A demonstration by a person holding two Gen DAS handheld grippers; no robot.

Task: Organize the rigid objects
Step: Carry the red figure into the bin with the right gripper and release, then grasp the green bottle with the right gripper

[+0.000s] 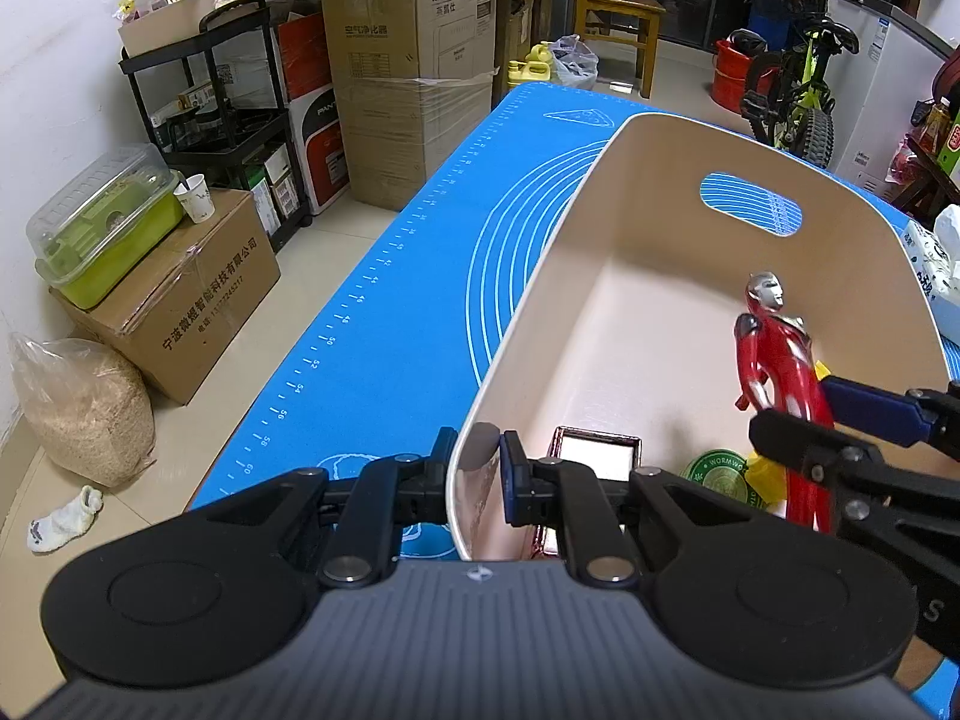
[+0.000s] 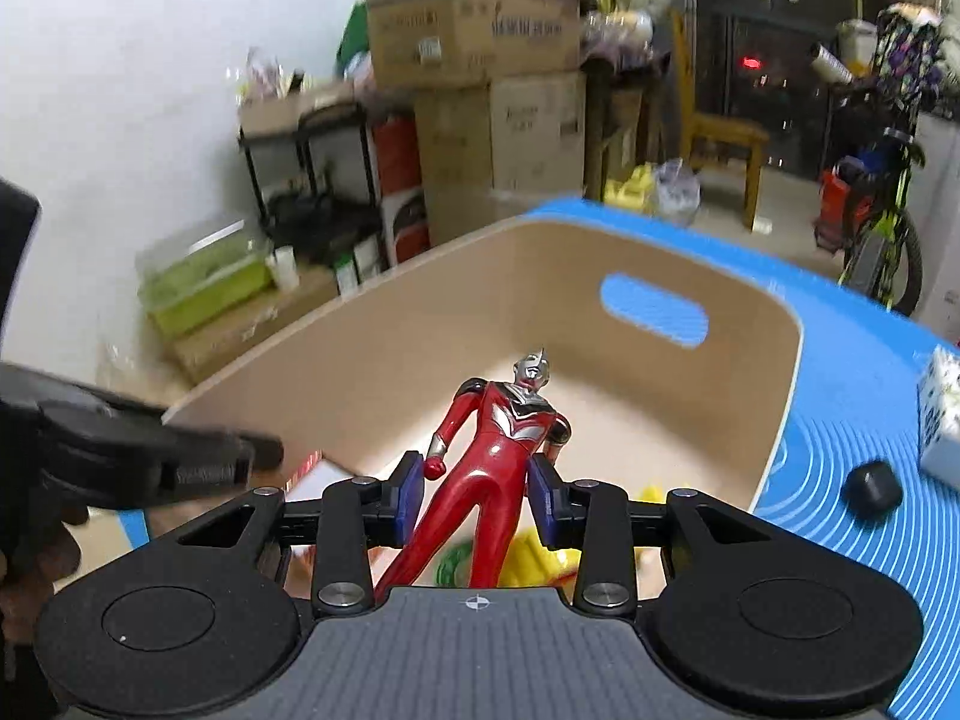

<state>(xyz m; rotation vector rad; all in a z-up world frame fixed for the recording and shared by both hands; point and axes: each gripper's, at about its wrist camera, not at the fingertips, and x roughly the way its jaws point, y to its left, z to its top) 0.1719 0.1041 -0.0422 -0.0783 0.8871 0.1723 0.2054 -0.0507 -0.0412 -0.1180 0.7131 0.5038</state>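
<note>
A beige bin point(image 1: 600, 192) with a handle cut-out stands on the blue mat point(image 1: 390, 312). My left gripper point(image 1: 475, 471) is shut on the bin's near wall, one finger outside and one inside. My right gripper point(image 2: 477, 495) holds a red and silver hero figure point(image 2: 498, 438) over the bin; the figure's legs sit between the blue pads point(image 2: 405, 495), with a small gap showing on each side. The figure point(image 1: 774, 348) and the right gripper point(image 1: 840, 420) also show in the left wrist view. In the bin lie a mirrored box point(image 1: 597, 453), a green round tin point(image 1: 720, 471) and yellow pieces point(image 2: 534, 552).
A black round cap point(image 2: 873, 489) and a white patterned box point(image 2: 942, 420) lie on the mat right of the bin point(image 2: 420, 324). Cardboard boxes point(image 1: 414, 78), a black shelf cart point(image 1: 222, 114), a wooden chair point(image 1: 618, 18) and a bicycle point(image 1: 792, 90) stand beyond the table.
</note>
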